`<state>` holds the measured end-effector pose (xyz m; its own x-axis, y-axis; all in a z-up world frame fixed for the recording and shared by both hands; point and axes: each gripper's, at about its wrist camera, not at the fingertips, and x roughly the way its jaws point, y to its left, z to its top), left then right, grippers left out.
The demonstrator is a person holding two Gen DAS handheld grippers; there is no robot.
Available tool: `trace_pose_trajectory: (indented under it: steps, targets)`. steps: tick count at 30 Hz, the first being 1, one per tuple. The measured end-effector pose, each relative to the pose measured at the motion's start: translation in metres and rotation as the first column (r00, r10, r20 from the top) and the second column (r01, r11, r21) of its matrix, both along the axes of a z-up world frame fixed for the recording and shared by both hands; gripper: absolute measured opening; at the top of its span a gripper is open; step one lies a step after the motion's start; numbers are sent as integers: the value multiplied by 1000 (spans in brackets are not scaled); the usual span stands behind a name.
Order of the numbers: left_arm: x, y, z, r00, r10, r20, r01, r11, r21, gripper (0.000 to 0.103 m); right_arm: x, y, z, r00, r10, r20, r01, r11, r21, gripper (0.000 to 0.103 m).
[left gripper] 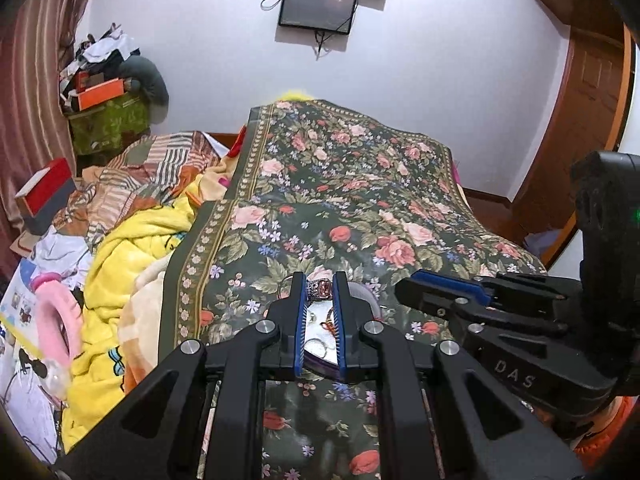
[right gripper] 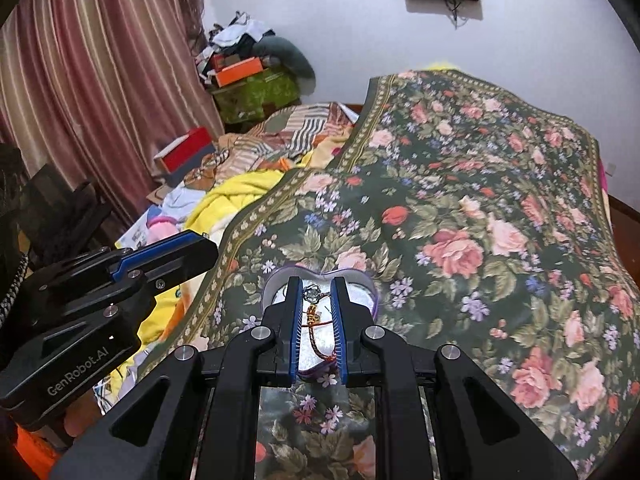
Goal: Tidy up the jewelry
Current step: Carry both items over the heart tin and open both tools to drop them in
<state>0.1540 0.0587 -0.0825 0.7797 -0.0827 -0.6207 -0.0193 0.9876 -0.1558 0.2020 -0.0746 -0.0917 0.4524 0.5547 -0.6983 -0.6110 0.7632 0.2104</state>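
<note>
A heart-shaped purple jewelry tray (right gripper: pixel 362 280) with a pale lining lies on the floral bedspread (right gripper: pixel 460 208). It holds several pieces, among them a red-and-gold cord bracelet (right gripper: pixel 316 320). My left gripper (left gripper: pixel 319 289) is shut on a silver ring with a pink stone (left gripper: pixel 320 290), above the tray (left gripper: pixel 370 294). My right gripper (right gripper: pixel 316 292) is shut on a small silver ring (right gripper: pixel 312 294), also over the tray. Each gripper shows from the side in the other's view: the right one (left gripper: pixel 444 288), the left one (right gripper: pixel 168 256).
Crumpled yellow and striped blankets (left gripper: pixel 132 240) lie left of the bedspread. A pink round object (left gripper: pixel 60 320), a red box (left gripper: pixel 44 192) and piled boxes (left gripper: pixel 104 96) sit further left. Curtains (right gripper: pixel 80 100) hang at the left. A wooden door (left gripper: pixel 592 100) stands at the right.
</note>
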Motion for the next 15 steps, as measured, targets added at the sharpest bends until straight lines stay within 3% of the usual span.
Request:
trace_pose_trajectory:
  steps: [7,15]
  targets:
    - [18,10,-24,999,1,-50,-2,1000,-29,11,18,9,-27,997,12,-73,-12,1000,-9,12]
    - [37,12,-50,994,-11,-107,4,998,-58,11,26,13,-44,995,33,-95,-37,998,-41,13]
